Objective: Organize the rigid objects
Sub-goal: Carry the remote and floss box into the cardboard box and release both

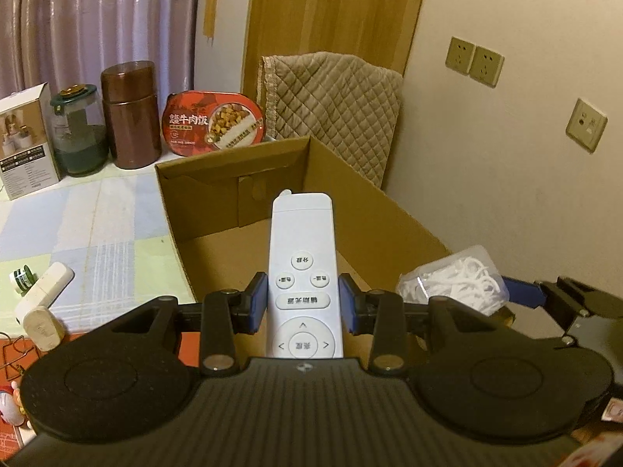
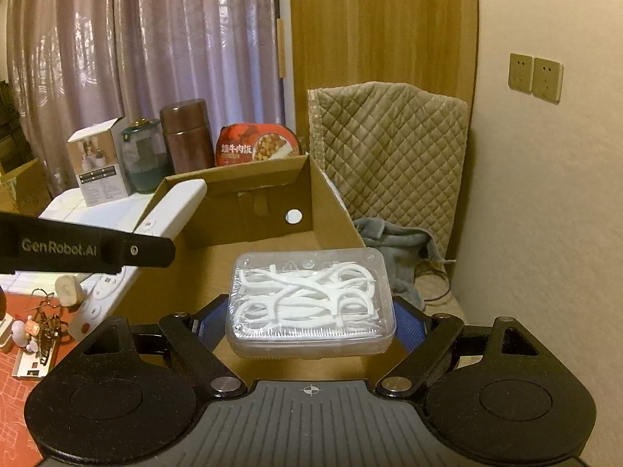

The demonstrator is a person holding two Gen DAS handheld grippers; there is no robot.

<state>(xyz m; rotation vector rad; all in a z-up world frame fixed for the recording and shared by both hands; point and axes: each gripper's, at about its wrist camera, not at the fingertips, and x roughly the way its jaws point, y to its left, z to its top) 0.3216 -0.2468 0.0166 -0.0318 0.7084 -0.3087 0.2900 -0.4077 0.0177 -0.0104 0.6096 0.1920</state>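
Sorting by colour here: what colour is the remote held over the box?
White, with white buttons: the remote shows best in the left wrist view.

Matt white plastic remote (image 1: 303, 272); clear glossy plastic case (image 2: 311, 303); cardboard box (image 1: 389, 210).

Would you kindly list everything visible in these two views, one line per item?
remote: one, white, held over the box
floss pick case: one, clear with white picks, held over the box
cardboard box: one, brown, open, on the table
flask: one, brown, behind the box
glass jar: one, green-lidded, left of the flask
meal tray: one, red, behind the box
small carton: one, white, far left
quilted cover: one, beige, by the wall
left tool: one, black, gripping the remote
right tool: one, black, gripping the case
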